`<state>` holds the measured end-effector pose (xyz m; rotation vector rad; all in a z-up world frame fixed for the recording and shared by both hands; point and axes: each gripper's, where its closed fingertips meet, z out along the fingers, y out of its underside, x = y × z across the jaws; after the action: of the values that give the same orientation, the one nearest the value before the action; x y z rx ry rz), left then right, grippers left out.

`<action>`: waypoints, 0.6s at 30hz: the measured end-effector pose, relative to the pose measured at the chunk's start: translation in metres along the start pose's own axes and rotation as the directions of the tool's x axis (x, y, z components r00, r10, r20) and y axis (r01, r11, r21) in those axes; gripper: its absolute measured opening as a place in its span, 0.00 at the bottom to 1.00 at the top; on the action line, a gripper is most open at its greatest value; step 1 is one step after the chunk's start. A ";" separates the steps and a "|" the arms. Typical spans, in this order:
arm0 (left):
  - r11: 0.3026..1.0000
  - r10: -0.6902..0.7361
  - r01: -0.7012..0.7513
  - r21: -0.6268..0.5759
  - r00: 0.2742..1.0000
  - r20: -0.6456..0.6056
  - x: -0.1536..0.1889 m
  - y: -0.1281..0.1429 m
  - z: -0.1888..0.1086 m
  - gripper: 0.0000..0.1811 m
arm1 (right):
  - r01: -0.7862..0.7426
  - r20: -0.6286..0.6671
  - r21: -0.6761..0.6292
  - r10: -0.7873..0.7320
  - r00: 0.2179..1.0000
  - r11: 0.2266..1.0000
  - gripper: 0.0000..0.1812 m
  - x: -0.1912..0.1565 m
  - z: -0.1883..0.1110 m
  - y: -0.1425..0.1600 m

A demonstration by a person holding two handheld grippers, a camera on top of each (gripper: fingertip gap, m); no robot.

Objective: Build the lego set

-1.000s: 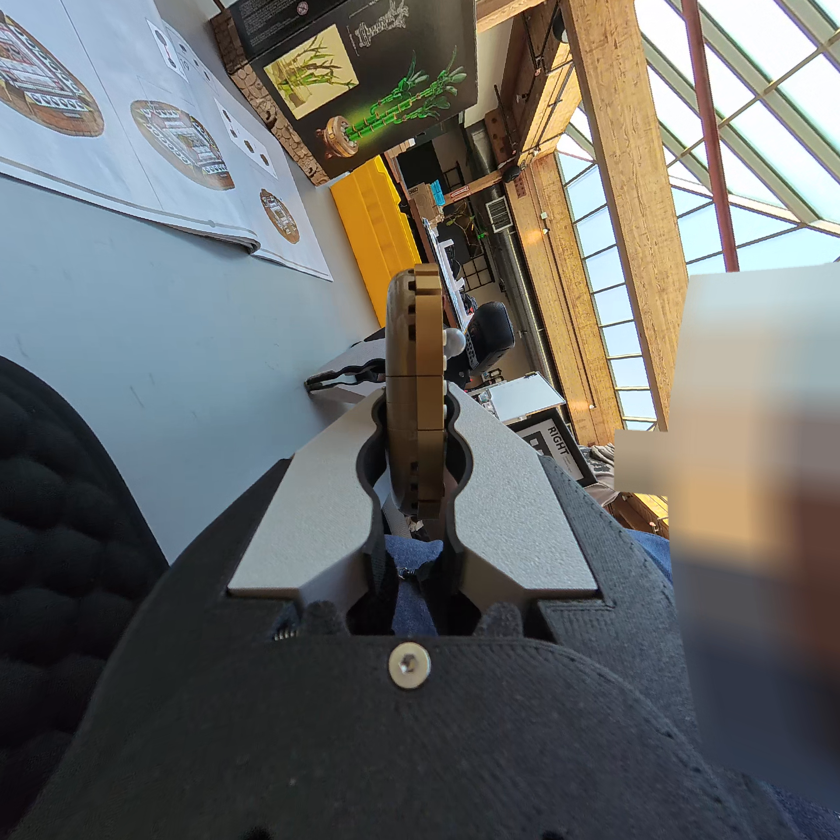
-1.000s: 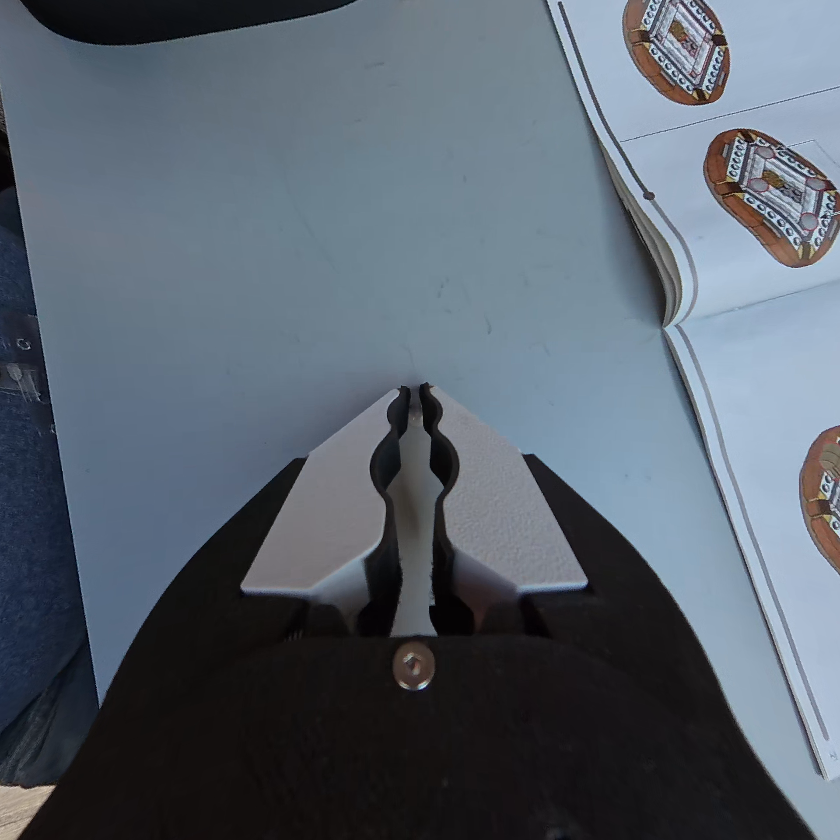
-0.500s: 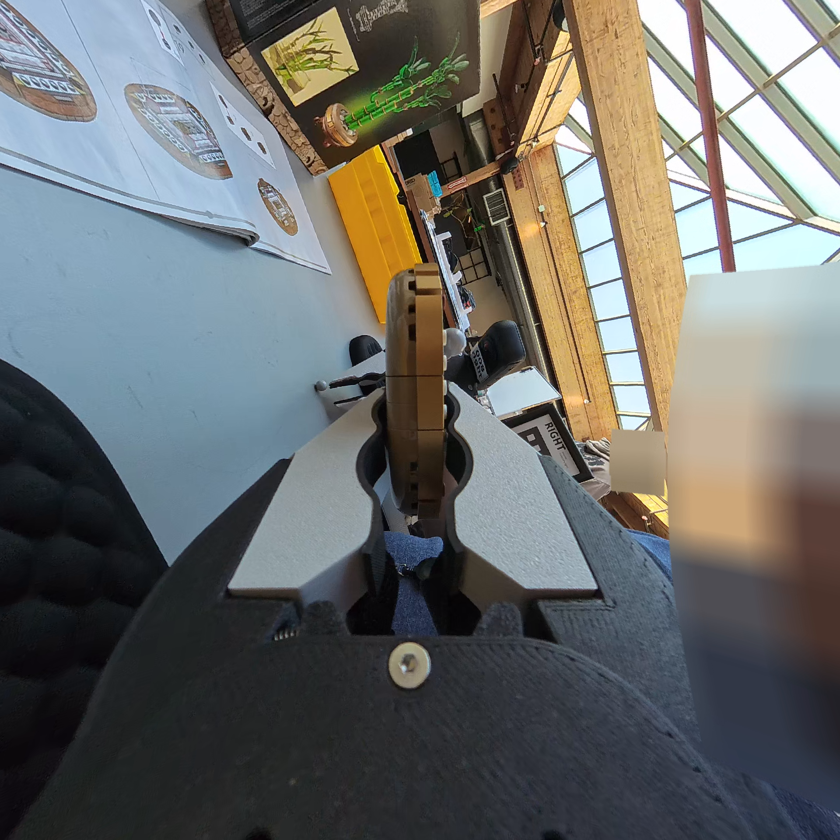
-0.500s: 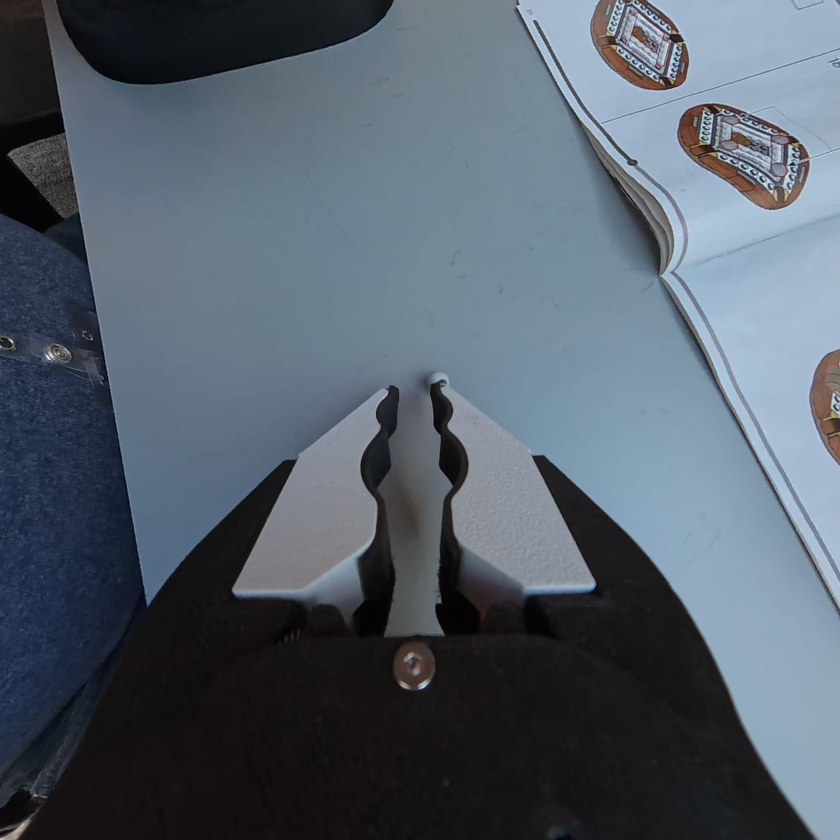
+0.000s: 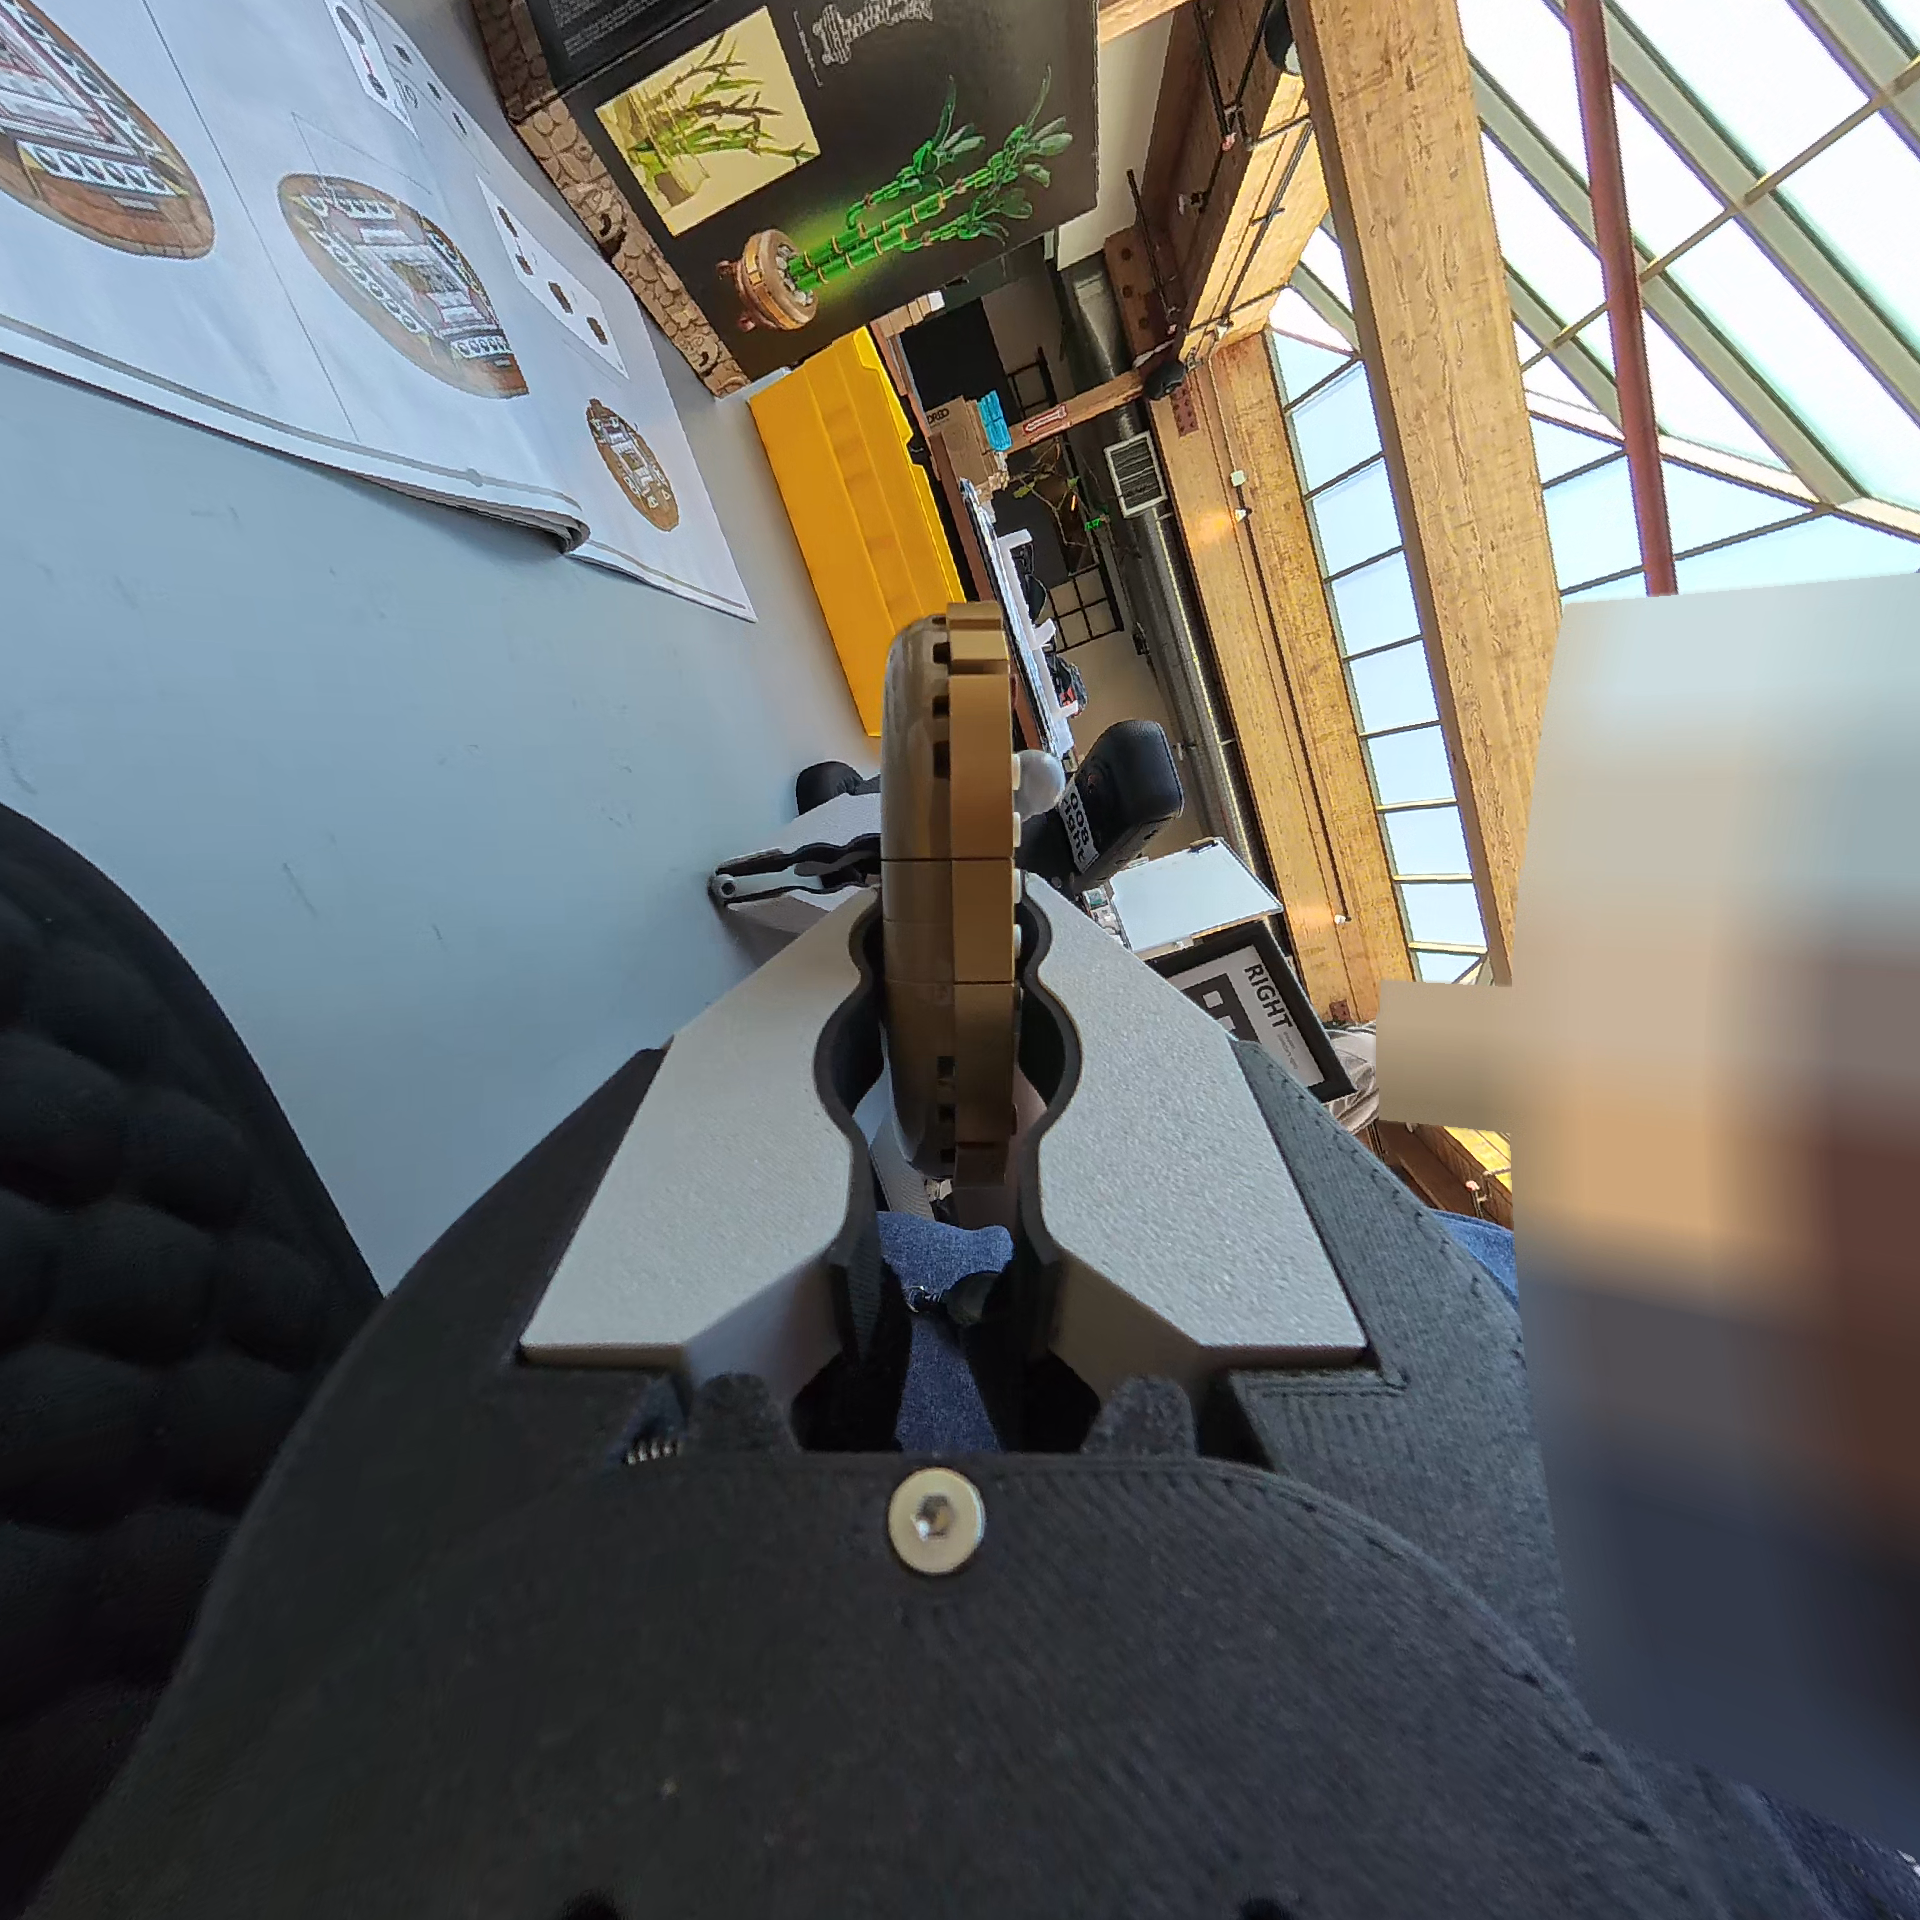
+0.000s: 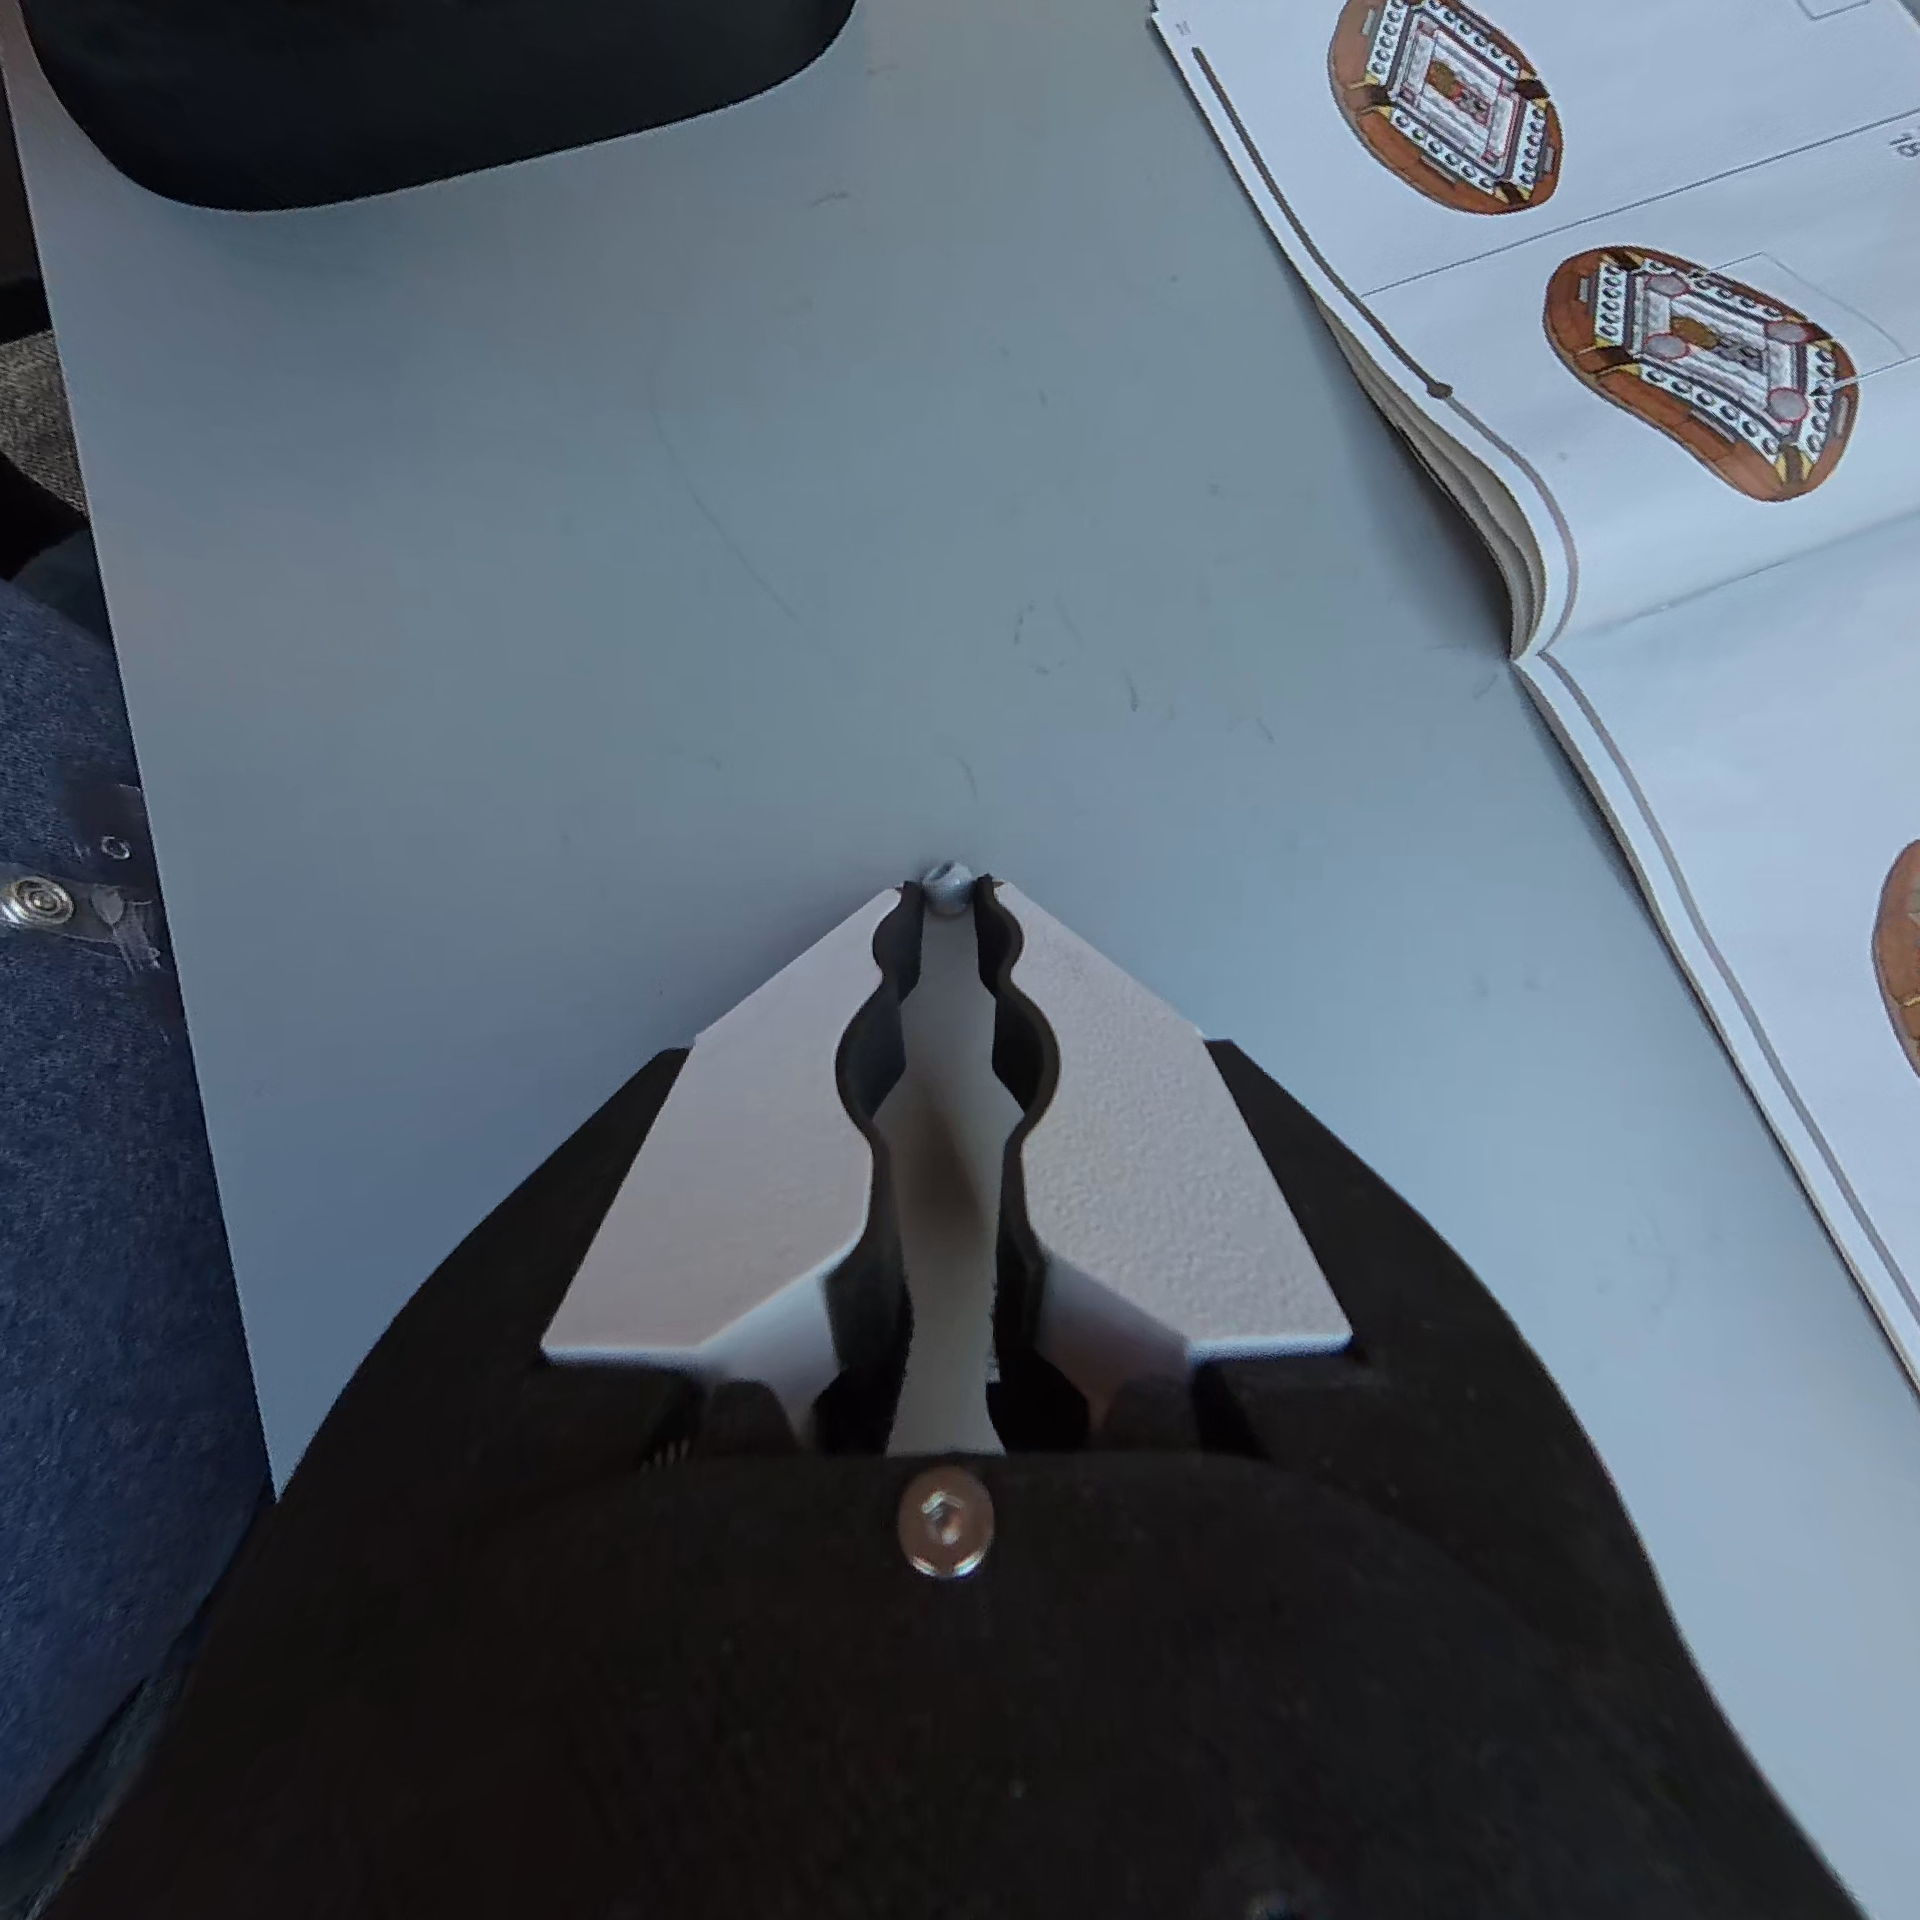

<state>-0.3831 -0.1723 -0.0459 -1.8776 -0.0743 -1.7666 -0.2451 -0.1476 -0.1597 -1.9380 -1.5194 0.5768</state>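
Ahead of your right tongs (image 6: 945, 902) the tabletop (image 6: 644, 499) lies bare; open booklet (image 6: 1621, 343) flanks right, a dark, perhaps padded, object (image 6: 416, 83) blocks the far-left corner.

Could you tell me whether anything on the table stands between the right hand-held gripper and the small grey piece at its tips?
Nothing visible does. The small grey piece already sits between the tips of the right hand-held gripper, with only bare table around it.

We see a grey table (image 5: 364, 727) in a daylit hall, with heavy wooden beams (image 5: 1423, 312) and tall sloping windows (image 5: 1766, 260) on the right, and a yellow bin (image 5: 852, 499) far behind.
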 end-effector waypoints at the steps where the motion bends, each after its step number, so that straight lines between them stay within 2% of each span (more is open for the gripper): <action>1: 1.000 0.001 -0.001 -0.001 1.000 -0.001 0.001 0.000 0.000 0.11 | 0.005 0.000 -0.002 -0.005 1.000 1.000 0.05 0.000 0.001 -0.001; 5: 1.000 -0.001 0.001 0.003 1.000 0.000 0.000 0.000 -0.002 0.11 | 0.070 -0.048 -0.029 -0.071 0.996 0.997 0.05 0.004 0.001 -0.006; 7: 1.000 -0.004 0.004 0.007 1.000 0.000 0.000 0.000 -0.003 0.11 | 0.179 -0.124 -0.111 -0.193 0.973 0.978 0.05 0.015 -0.003 0.000; 9: 1.000 -0.002 0.002 0.005 1.000 0.007 0.000 0.001 -0.005 0.11 | 0.342 -0.193 -0.244 -0.392 0.900 0.907 0.05 0.028 -0.012 0.008; 11: 1.000 -0.002 0.002 0.003 1.000 0.010 0.000 0.000 -0.006 0.11 | 0.511 -0.182 -0.396 -0.611 0.770 0.763 0.05 0.035 -0.020 0.016; 13: 1.000 0.003 -0.003 0.009 1.000 0.012 0.001 -0.001 -0.007 0.11 | 0.638 -0.134 -0.508 -0.785 0.605 0.579 0.05 0.038 -0.026 0.020; 15: 1.000 0.007 -0.007 0.014 1.000 0.011 0.002 -0.001 -0.007 0.11 | 0.709 -0.050 -0.571 -0.880 0.473 0.413 0.05 0.037 -0.028 0.026; 18: 1.000 0.003 -0.003 0.018 1.000 0.007 0.002 -0.001 -0.007 0.11 | 0.737 0.046 -0.630 -0.936 0.350 0.245 0.06 0.041 -0.031 0.032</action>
<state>-0.3892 -0.1753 -0.0438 -1.8698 -0.0899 -1.7522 -0.1919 -0.1187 -0.1584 -1.0277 -2.3218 -0.7853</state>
